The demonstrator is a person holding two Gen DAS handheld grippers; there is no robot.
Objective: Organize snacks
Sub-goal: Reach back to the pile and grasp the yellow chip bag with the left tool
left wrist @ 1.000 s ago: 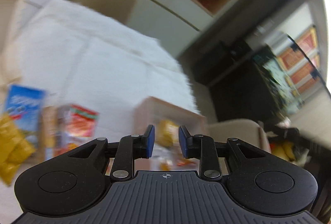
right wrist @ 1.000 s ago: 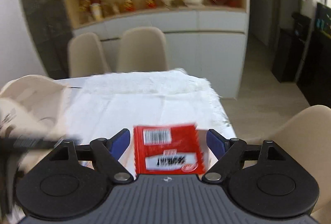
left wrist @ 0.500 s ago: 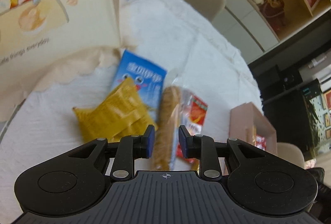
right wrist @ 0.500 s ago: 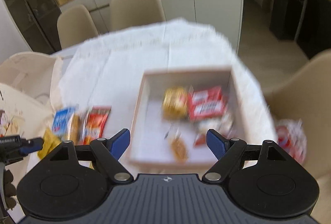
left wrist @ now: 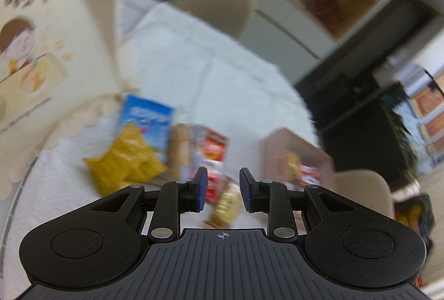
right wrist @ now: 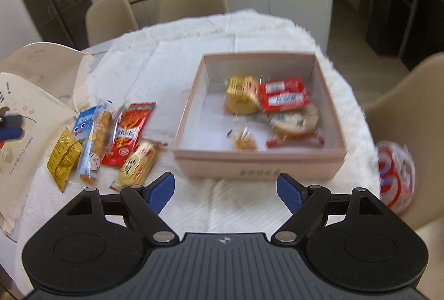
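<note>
Approx halfway thru. Pink box [right wrist: 258, 158] on the white cloth [right wrist: 194, 42] already holding approx 5 snacks: gold pack [right wrist: 241, 94], red pack [right wrist: 284, 94], round cake [right wrist: 297, 119], 2 small bits. Left to do: 5 loose packs just beside the box on its left: yellow bag [right wrist: 63, 157], blue pack [right wrist: 84, 119], long stick [right wrist: 95, 139], red chips [right wrist: 129, 131], gold cracker [right wrist: 137, 164].

Right gripper [right wrist: 224, 189] spread wide, empty, hanging over bare cloth in front of the box. Left gripper [left wrist: 222, 193] narrowly parted, nothing pinched, lined up above the gold cracker [left wrist: 226, 205].

Right view only: box contents clear, plus a red-white wrapper [right wrist: 395, 178] off at the cloth's right edge. Left view only: paper bag w/ cartoon [left wrist: 41, 50] up close; piles blurry, box interior mostly hidden.
</note>
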